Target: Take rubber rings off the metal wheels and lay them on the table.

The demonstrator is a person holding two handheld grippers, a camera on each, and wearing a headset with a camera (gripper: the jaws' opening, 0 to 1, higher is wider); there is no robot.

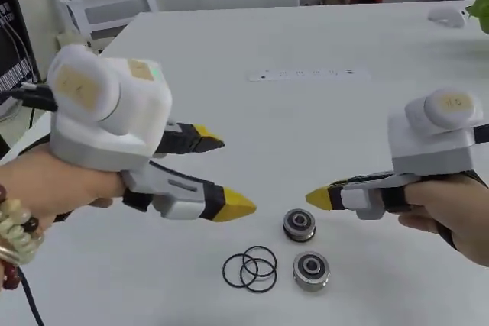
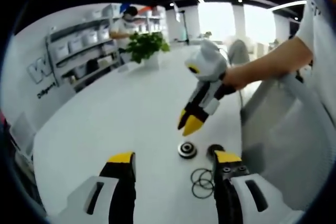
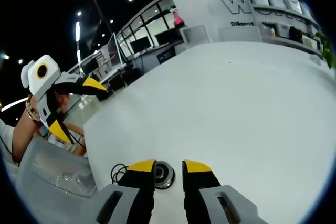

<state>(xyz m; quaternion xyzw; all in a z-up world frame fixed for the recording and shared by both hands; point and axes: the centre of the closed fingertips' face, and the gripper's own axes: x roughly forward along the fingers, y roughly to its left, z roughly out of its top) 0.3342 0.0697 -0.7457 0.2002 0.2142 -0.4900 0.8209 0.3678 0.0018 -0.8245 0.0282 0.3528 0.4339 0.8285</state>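
Observation:
Two small metal wheels lie on the white table (image 1: pixel 321 127), one (image 1: pixel 299 224) just behind the other (image 1: pixel 311 270). Several loose black rubber rings (image 1: pixel 250 269) lie overlapping to their left. My left gripper (image 1: pixel 224 172) hovers above and left of them, open and holding nothing. The right gripper (image 1: pixel 321 198) points in from the right, just above the farther wheel, jaws together and empty. In the left gripper view I see a wheel (image 2: pixel 187 150), the rings (image 2: pixel 202 182) and the right gripper (image 2: pixel 190 123). The right gripper view has a wheel (image 3: pixel 163 174) behind my right gripper (image 3: pixel 169 166) and the rings (image 3: pixel 118 171).
A white power strip (image 1: pixel 309 74) lies farther back on the table. A green plant (image 2: pixel 147 45) stands at the table's far end, with a person (image 2: pixel 123 24) by the shelves beyond it. A white chair (image 1: pixel 84 5) stands past the left edge.

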